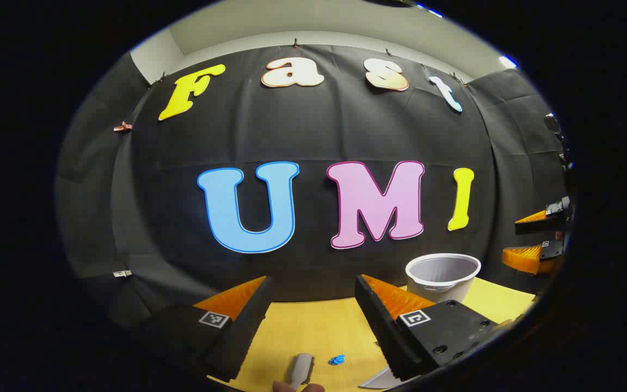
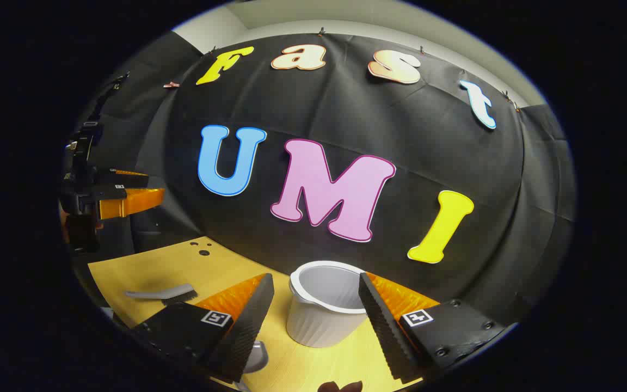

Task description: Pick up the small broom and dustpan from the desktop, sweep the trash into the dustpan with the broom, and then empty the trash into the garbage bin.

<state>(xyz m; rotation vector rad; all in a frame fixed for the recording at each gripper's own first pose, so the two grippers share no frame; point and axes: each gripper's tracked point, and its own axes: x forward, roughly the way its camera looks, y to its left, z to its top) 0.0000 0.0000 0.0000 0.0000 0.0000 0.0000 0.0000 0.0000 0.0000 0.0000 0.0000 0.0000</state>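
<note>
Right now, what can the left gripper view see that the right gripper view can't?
Left gripper view: a blue scrap of trash lying on the yellow table. Right gripper view: the small broom with its bristles, and dark holes in the tabletop. Both: the white bin, the table, and open tongs up front, the left tongs and the right tongs.

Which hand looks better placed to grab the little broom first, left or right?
Left, probably. The left gripper hangs open over the desk with the broom lying just below its fingers. From the right gripper, also open, the broom lies off to the side, and the bin sits straight ahead.
</note>
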